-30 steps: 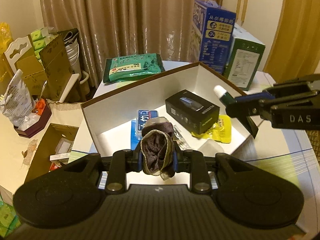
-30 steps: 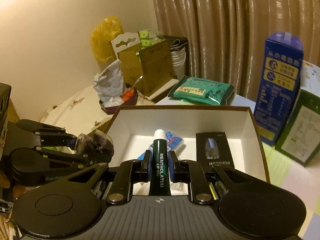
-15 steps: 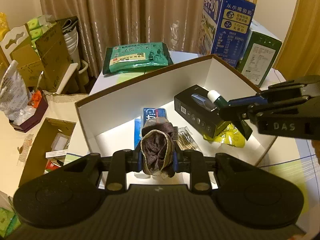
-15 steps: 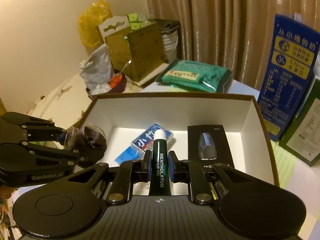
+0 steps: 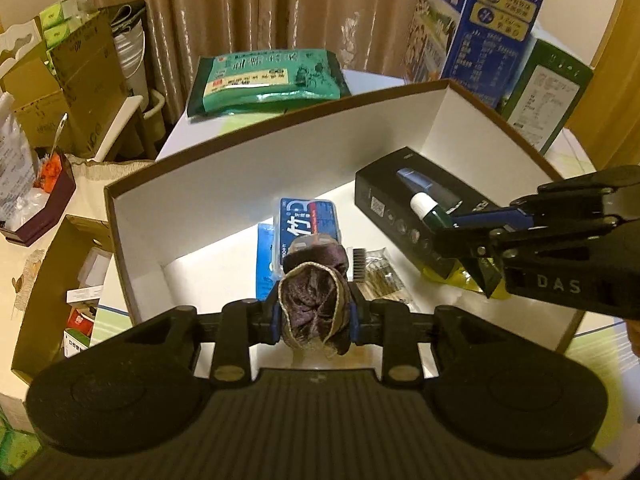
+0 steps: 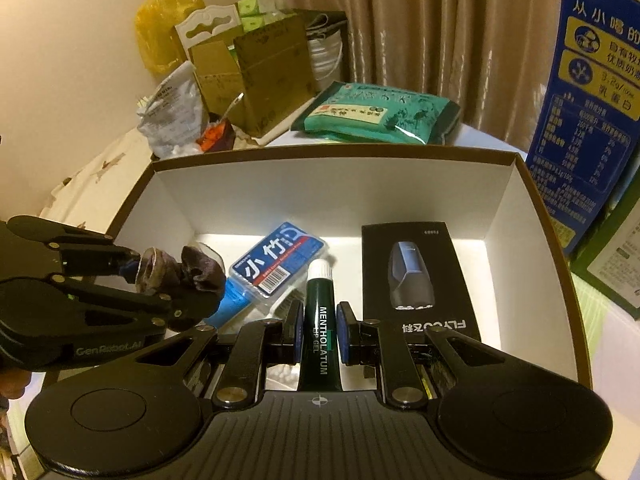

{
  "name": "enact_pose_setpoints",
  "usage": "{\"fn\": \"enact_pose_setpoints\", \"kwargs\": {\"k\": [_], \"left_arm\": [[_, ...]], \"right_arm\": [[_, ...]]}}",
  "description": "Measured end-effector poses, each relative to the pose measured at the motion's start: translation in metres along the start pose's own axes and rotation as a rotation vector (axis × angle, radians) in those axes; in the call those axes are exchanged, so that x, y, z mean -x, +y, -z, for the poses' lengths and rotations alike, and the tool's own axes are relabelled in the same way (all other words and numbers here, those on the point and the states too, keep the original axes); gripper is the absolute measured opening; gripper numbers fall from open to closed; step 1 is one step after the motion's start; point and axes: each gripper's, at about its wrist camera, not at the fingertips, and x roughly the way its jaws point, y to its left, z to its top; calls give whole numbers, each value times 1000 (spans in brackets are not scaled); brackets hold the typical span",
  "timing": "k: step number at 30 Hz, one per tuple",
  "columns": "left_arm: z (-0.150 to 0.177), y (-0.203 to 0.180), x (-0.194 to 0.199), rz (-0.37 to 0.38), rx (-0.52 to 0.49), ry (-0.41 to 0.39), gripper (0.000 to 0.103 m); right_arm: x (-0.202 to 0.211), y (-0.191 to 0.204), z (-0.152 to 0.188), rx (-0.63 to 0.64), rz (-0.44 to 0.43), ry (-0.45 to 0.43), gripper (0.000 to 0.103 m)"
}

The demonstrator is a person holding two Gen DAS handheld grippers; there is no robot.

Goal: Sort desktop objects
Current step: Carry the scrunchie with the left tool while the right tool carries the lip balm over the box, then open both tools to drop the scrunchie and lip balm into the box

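Two grippers hang over my open white box (image 6: 532, 216). At left, my left gripper (image 5: 314, 314), jaws easing apart, has its pads against a dark purple pouch (image 5: 312, 304) above the blue-and-red pack (image 6: 278, 264). At right, my right gripper (image 6: 318, 338) pinches the green lip-gel tube (image 6: 320, 320) upright, beside the black shaver box (image 6: 416, 276).

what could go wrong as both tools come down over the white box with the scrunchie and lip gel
1. The left tool is opening; the purple scrunchie between its pads could drop onto the blue floss case rather than bare floor.
2. The lip gel tube in the right tool hangs near the black shaver box and could knock it.
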Motion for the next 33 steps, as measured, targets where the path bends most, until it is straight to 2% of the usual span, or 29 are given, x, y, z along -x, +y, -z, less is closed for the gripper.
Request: {"fn": "enact_pose_setpoints", "kwargs": {"k": [5,8,23,29,30,32,33], "left_arm": [[-3,4,-6,-9,6,-3,32],[-6,7,-5,-10,5,-13,42],[-9,11,-7,-15,-2,-14,46],[-10,14,-5,-17,0,-24,51],[-10,14,-4,-17,1,-25,51],[-10,15,-2,-18,4,-31,54],[-10,15,0,-18,4,-35,55]], "right_arm": [[-5,0,-2,-2,0,2,14],[-8,0,-2,-2,2,3,14],[-18,3,-2,21,32,8,14],[-16,5,-4,38,33,-7,15],[-15,5,-4,36,27,-10,17],[-11,5,-3,33,38,-19,32],[-8,5,-2,33,48,-28,51]]}}
